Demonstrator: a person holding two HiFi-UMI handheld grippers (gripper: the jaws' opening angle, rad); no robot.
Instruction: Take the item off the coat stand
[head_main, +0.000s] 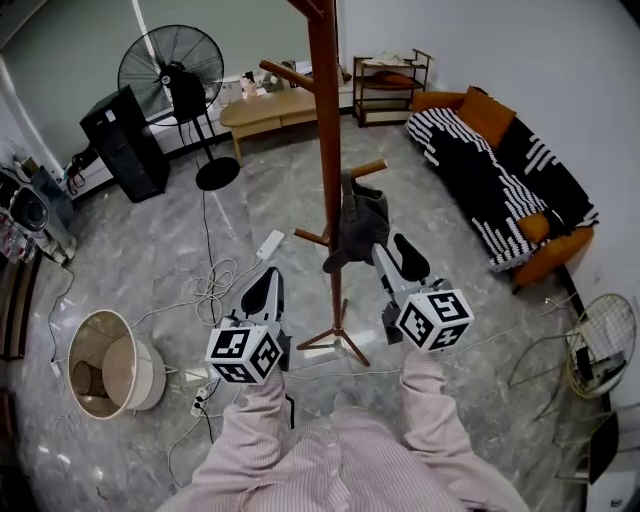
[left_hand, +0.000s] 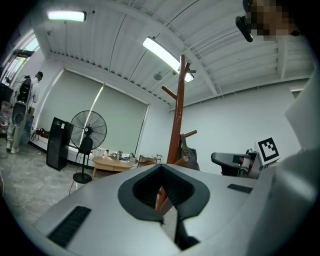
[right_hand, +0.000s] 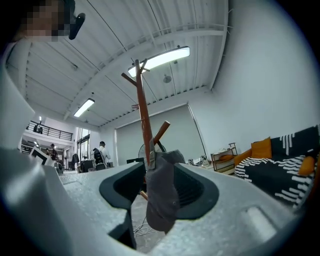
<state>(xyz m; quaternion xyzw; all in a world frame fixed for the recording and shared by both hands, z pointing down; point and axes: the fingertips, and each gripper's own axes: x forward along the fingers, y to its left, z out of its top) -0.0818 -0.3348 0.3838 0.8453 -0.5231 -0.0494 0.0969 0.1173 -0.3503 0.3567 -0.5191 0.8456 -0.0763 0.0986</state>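
Observation:
A brown wooden coat stand rises in the middle of the floor. A dark grey cloth item hangs from one of its lower pegs. My right gripper is open just right of the item. In the right gripper view the grey item hangs in the gap between the jaws of the right gripper, in front of the stand's pole; the jaws do not press on it. My left gripper is open and empty, lower left of the stand. Ahead of the left gripper are the pole and the item.
The stand's feet spread on the floor between the grippers. Cables and a power strip lie left of it. A white bin, a standing fan, a low table and a sofa ring the area.

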